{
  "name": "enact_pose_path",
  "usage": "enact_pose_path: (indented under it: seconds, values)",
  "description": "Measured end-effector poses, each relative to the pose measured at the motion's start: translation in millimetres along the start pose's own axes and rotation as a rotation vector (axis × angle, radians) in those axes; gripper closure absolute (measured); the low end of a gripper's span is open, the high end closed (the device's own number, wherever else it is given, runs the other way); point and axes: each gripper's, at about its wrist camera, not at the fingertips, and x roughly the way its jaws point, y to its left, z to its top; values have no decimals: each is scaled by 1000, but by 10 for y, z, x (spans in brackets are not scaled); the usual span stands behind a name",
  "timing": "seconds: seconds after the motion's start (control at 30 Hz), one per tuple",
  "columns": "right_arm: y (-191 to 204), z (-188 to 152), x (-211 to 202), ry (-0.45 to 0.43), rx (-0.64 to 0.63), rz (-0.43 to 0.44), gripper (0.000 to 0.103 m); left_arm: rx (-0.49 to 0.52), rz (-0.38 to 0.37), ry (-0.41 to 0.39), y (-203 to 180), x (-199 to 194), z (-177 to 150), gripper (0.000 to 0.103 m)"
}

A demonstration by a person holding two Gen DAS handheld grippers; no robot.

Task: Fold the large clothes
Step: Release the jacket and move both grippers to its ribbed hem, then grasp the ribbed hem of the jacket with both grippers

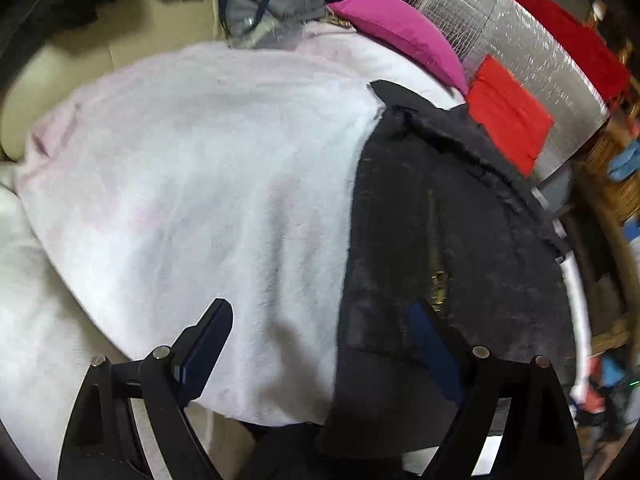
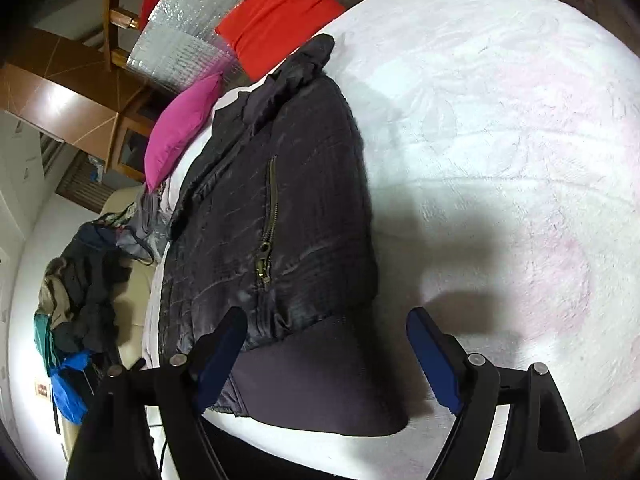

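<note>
A black quilted jacket [image 1: 460,220] [image 2: 280,200] with a brass pocket zipper [image 2: 266,256] lies flat on a fluffy white and pink blanket [image 1: 200,160] [image 2: 500,120] spread over a bed. My left gripper [image 1: 320,308] is open, hovering over the jacket's edge where it meets the blanket; nothing is pinched between its blue pads. My right gripper [image 2: 325,316] is open too, above the jacket's dark ribbed hem, with its fingers apart on either side and not pressing the cloth.
A magenta cushion [image 1: 400,32] [image 2: 180,132] and a red cushion [image 1: 508,120] [image 2: 280,12] rest against a silver padded sheet [image 1: 520,40] beyond the jacket's collar. A heap of other clothes [image 2: 76,300] lies off the bed's side. Wooden furniture [image 2: 80,92] stands behind.
</note>
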Motion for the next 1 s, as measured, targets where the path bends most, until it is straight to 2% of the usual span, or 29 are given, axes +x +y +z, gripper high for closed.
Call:
enact_pose_path:
  seconds: [0.1,0.23,0.47,0.67,1.0]
  values:
    - [131,-46,-27,-45,-33,-36,18,45,87,-41,-122,-60,-61,13]
    - [267,-107,-4,-22,-91,-68,18,70,103,-32,-196,-84,-109,13]
    - [130,-151,31,-11,-36,-71,18,102,68,15,-258,-39,-175,13]
    - [103,-175,104,26,-42,-46,19,53,-5,72,-149,71,-192,13]
    - [106,-144,47,-2,-44,-18,19,66,-59,58,-172,28,-175,13]
